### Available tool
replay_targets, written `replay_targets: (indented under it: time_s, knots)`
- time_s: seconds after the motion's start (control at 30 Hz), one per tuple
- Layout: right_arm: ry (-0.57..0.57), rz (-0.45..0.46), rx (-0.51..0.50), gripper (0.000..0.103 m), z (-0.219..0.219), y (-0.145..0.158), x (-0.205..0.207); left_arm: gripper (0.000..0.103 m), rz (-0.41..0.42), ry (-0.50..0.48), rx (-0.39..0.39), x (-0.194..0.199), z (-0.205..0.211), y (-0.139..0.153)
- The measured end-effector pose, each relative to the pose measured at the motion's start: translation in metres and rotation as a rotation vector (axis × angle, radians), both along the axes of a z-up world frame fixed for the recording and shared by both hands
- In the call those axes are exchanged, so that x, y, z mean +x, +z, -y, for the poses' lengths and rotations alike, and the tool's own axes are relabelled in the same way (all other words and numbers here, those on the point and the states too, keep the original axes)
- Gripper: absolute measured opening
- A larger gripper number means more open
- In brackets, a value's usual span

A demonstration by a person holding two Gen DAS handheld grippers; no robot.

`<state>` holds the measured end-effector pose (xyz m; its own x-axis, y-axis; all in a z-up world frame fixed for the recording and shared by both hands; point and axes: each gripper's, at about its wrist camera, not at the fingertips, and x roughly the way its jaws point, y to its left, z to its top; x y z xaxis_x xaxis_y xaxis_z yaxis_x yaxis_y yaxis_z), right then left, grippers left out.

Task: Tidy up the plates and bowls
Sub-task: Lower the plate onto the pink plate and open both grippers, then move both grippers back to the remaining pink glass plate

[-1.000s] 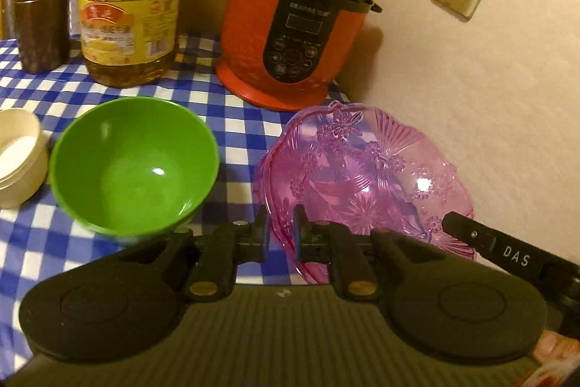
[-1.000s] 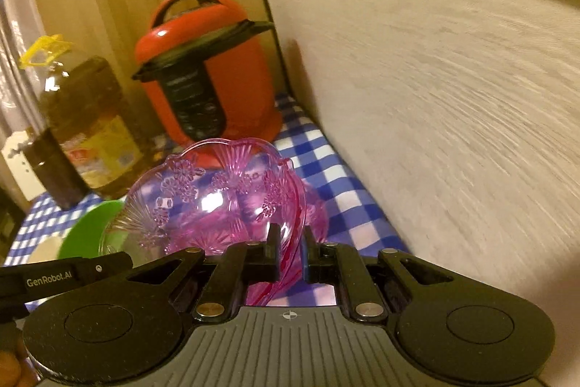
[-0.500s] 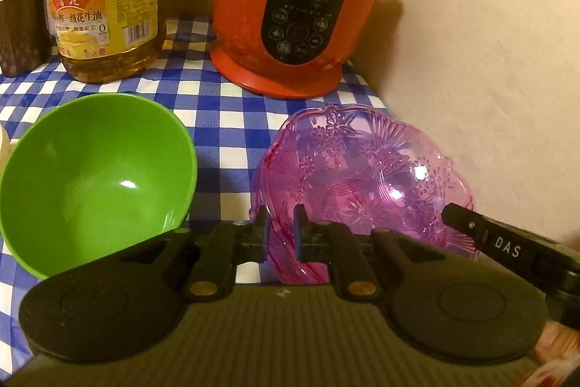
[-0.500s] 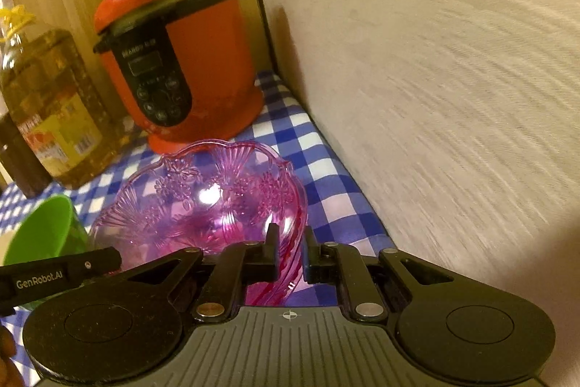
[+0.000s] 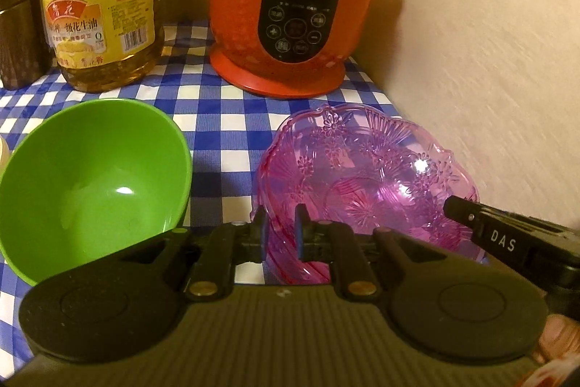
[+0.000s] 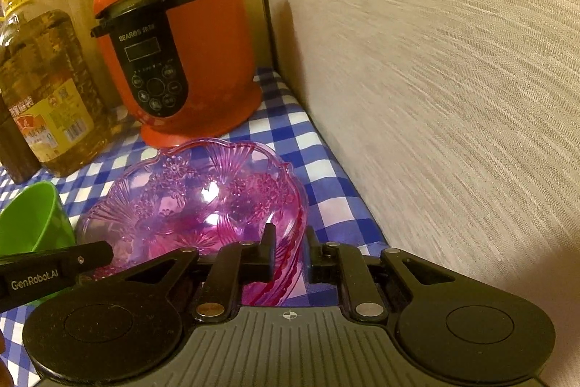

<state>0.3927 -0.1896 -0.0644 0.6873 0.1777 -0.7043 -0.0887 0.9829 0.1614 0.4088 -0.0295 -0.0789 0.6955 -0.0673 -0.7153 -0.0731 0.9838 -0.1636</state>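
Cooker (image 5: 290, 6) lid cropped at top; oil bottle (image 5: 98, 6) neck cut off; green bowl (image 6: 32, 216) mostly hidden behind left claw (image 6: 54, 263).

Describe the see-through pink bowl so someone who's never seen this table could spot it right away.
Find the red pressure cooker at the back of the blue checked tablecloth, next to the wall. Just in front of it sits the pink bowl, to the right of a plain green bowl. It alone is transparent, with a scalloped rim and moulded flowers.
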Motion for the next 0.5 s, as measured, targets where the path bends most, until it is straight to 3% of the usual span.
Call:
replay_targets:
  time_s: [0.13, 0.2, 0.23, 0.27, 0.3, 0.5]
  knots:
    - [0.003, -0.004, -0.012, 0.014, -0.0014, -0.0011, 0.0009, 0.015, 0.001, -0.004, 0.008, 0.0002, 0.0014, -0.0018]
    - [0.006, -0.007, -0.007, 0.020, -0.0016, -0.0015, 0.0010, 0.015, 0.008, -0.007, 0.018, 0.0004, 0.0024, -0.0018]
    - [0.006, -0.009, 0.005, 0.035, -0.0013, -0.0020, 0.0015, 0.023, 0.011, -0.007, 0.034, 0.0006, 0.0036, -0.0015]
    - [0.003, -0.009, 0.015, 0.058, -0.0007, -0.0025, 0.0018, 0.033, 0.019, 0.000, 0.065, -0.0001, 0.0054, -0.0003]
    - [-0.004, -0.007, 0.029, 0.065, 0.0009, -0.0027, 0.0017, 0.036, 0.029, 0.005, 0.081, -0.0014, 0.0061, 0.0006]
    - [-0.026, -0.006, 0.071, 0.067, 0.0069, 0.0016, 0.0021, 0.036, 0.037, -0.002, 0.032, -0.0087, 0.0024, 0.0037]
